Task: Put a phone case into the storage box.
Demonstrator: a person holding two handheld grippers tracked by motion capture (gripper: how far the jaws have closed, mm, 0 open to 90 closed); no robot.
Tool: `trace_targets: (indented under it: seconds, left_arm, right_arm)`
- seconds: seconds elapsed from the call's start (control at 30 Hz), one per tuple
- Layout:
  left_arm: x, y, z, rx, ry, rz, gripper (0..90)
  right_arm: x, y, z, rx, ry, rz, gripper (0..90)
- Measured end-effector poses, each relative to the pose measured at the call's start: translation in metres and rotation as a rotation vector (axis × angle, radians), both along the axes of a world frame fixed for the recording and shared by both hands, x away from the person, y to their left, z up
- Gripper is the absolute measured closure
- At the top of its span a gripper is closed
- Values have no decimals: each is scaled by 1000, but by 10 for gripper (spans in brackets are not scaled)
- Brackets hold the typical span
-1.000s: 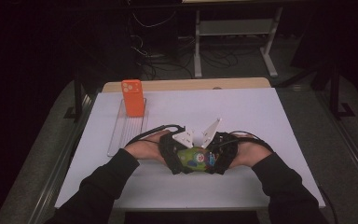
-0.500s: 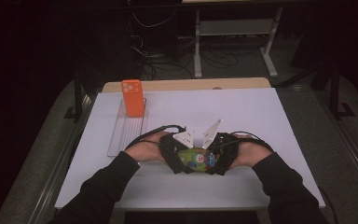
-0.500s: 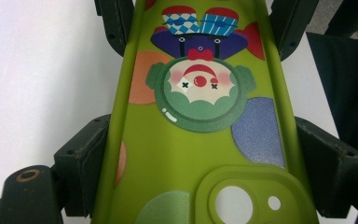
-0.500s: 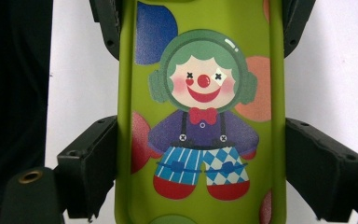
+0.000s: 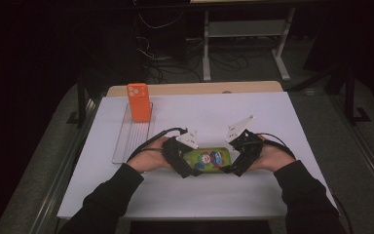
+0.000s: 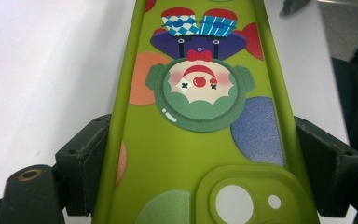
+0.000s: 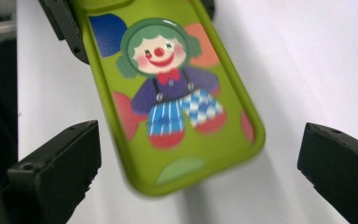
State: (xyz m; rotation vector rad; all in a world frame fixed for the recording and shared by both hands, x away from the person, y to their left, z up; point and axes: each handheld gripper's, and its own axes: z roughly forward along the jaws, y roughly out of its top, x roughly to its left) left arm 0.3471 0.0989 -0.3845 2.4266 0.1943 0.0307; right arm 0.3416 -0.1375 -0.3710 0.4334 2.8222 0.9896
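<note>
A green phone case [image 5: 208, 159] printed with a clown lies between both grippers near the table's front middle. My left gripper [image 5: 189, 163] is shut on its camera-hole end; in the left gripper view the case [image 6: 200, 116] runs up between the two black jaws, which press its long sides. My right gripper [image 5: 233, 163] stands open at the other end. In the right gripper view the case [image 7: 172, 98] hangs between and beyond the wide-apart jaws, touching neither, slightly blurred. An orange phone [image 5: 139, 101] stands upright at the back left.
The orange phone rests on a clear ribbed tray [image 5: 131, 139] at the left. White paper [image 5: 272, 117] covers the table, with a wooden edge [image 5: 199, 88] behind. Cables trail from both grippers. Dark floor and a desk frame [image 5: 243, 29] lie beyond.
Both hands and the green case have shifted only slightly. The grip on the case looks the same.
</note>
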Motion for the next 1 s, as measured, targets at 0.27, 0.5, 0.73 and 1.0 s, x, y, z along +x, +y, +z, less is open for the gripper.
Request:
trace_targets:
  seconds: [0.27, 0.5, 0.73, 1.0]
  left_arm:
    - [1, 1, -2, -17, -15, 233, 155]
    - [4, 4, -3, 10, -18, 352, 154]
    - [6, 9, -8, 17, 7, 395, 154]
    - [5, 8, -9, 12, 16, 385, 154]
  right_arm:
    - [0, -25, -6, 117, 62, -302, 0]
    - [-7, -37, -17, 171, 85, -444, 0]
    - [-26, -40, -39, 251, 56, -595, 0]
    - [-27, -35, -44, 274, -4, -616, 0]
